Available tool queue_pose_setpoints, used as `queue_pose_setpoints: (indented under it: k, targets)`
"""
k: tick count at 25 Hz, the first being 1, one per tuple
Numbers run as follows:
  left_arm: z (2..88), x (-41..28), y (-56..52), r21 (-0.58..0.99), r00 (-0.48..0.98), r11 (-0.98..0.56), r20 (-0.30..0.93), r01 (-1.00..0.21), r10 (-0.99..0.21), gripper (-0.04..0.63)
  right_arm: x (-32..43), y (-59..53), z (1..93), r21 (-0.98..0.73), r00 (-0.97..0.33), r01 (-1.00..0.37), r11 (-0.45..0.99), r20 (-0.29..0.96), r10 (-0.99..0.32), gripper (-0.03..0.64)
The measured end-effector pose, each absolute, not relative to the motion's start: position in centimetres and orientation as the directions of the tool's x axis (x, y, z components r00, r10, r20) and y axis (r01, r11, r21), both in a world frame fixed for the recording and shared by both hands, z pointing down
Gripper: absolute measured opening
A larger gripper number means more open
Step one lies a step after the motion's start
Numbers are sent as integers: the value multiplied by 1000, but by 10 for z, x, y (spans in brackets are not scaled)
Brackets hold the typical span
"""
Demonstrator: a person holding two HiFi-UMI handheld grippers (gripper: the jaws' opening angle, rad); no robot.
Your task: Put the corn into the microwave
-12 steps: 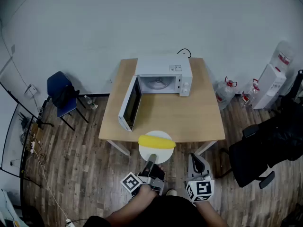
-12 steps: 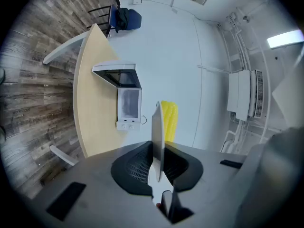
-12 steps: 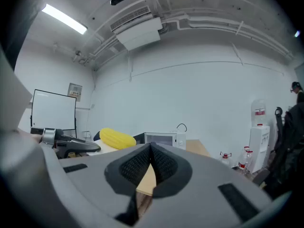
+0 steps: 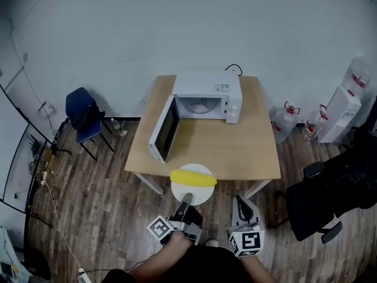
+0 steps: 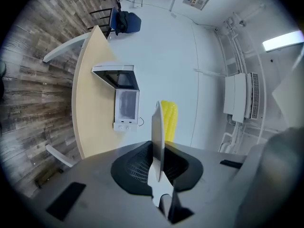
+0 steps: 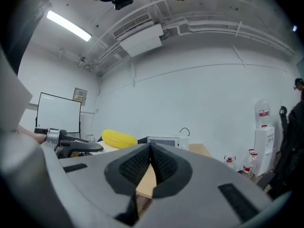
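Head view: a desk (image 4: 235, 152) stands ahead of both hand-held grippers, and a microwave (image 4: 206, 96) sits at its far edge.
Left hand-held gripper (image 4: 187, 199): its jaws are clamped on the near rim of a white plate (image 4: 198, 196). The left gripper view shows that rim edge-on between the pads, which nearly meet.
Plate: held out just ahead of the left hand-held gripper. Seen from above, its far part overlaps the desk's near edge.
Corn (image 4: 193, 177): lies crosswise on the plate, just beyond the tips of the left hand-held gripper and well short of the microwave.
Right hand-held gripper (image 4: 239, 200): its jaws are pressed together with nothing between them. It is beside the left one on the right, short of the desk and apart from the plate.
Microwave: well ahead of both hand-held grippers. Its door (image 4: 163, 128) is swung out to the left, and the cavity faces them.
Right gripper view: the corn and plate show to the left of the right hand-held gripper, and the microwave is almost straight ahead.
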State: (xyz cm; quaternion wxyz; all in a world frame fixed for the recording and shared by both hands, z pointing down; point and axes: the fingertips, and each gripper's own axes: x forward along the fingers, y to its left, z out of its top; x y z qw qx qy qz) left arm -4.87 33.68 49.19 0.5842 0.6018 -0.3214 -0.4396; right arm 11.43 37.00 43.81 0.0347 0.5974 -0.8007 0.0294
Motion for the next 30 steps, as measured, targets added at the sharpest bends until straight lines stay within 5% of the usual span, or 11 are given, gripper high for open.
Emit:
queue_pose_setpoints:
  k: [30]
  targets:
    - [522,-24,200,991,456,-57,-105,118,-884,28,137,226,468,6,-250,-967,256,184,-951,60]
